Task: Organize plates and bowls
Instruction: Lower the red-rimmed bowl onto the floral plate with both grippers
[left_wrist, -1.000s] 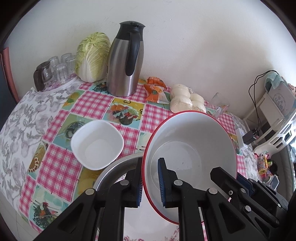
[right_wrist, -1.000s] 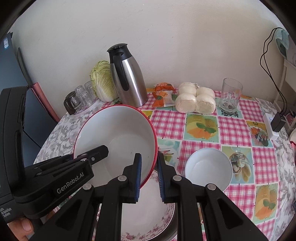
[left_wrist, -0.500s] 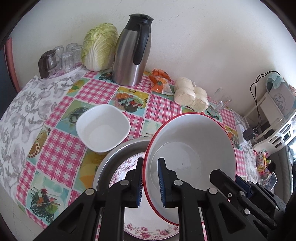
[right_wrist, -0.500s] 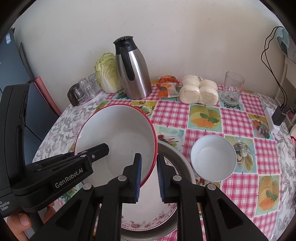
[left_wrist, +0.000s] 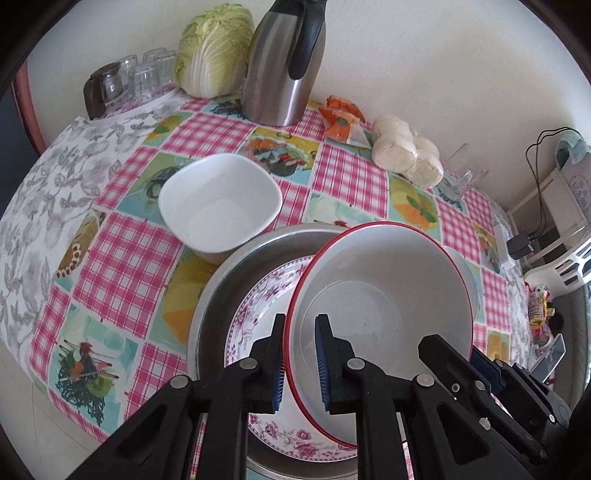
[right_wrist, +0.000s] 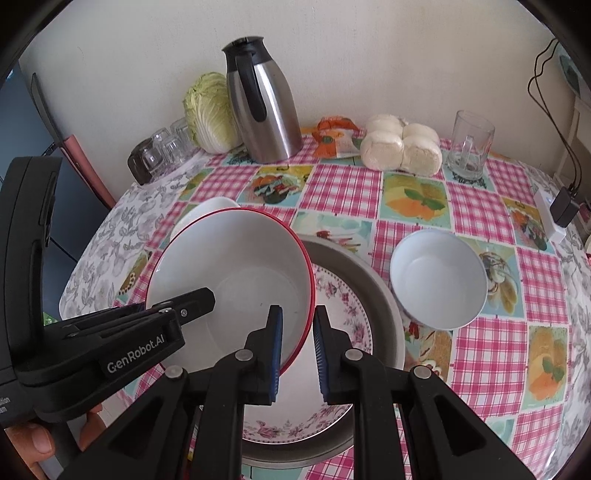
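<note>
The left gripper (left_wrist: 299, 354) is clamped on the near rim of the red-rimmed bowl (left_wrist: 384, 295), and the right gripper (right_wrist: 297, 350) pinches the opposite rim of the same bowl (right_wrist: 236, 273) — two grippers, one bowl held between them, tilted. Compared with a second ago the bowl has come lower: the floral plate (left_wrist: 258, 306) and the metal basin (left_wrist: 218, 284) under it, then mostly hidden beneath the bowl, now show widely, and the bowl hangs just above the plate, apart from it as far as can be told. The grip on both rims is unchanged.

Outward from there, two small white bowls rest on the checked tablecloth (right_wrist: 347, 192): a squarish white bowl (left_wrist: 219, 206) just beside the basin on the left, and a round white bowl (right_wrist: 437, 277) beside it on the right. That makes three bowls, one plate and one basin. At the back stand one steel thermos jug (right_wrist: 262, 107), one cabbage (right_wrist: 210, 110), a cluster of upturned small glasses (right_wrist: 166, 147), one glass mug (right_wrist: 469, 144), one pack of four white buns (right_wrist: 400, 147) — and one orange snack packet (right_wrist: 332, 138).
</note>
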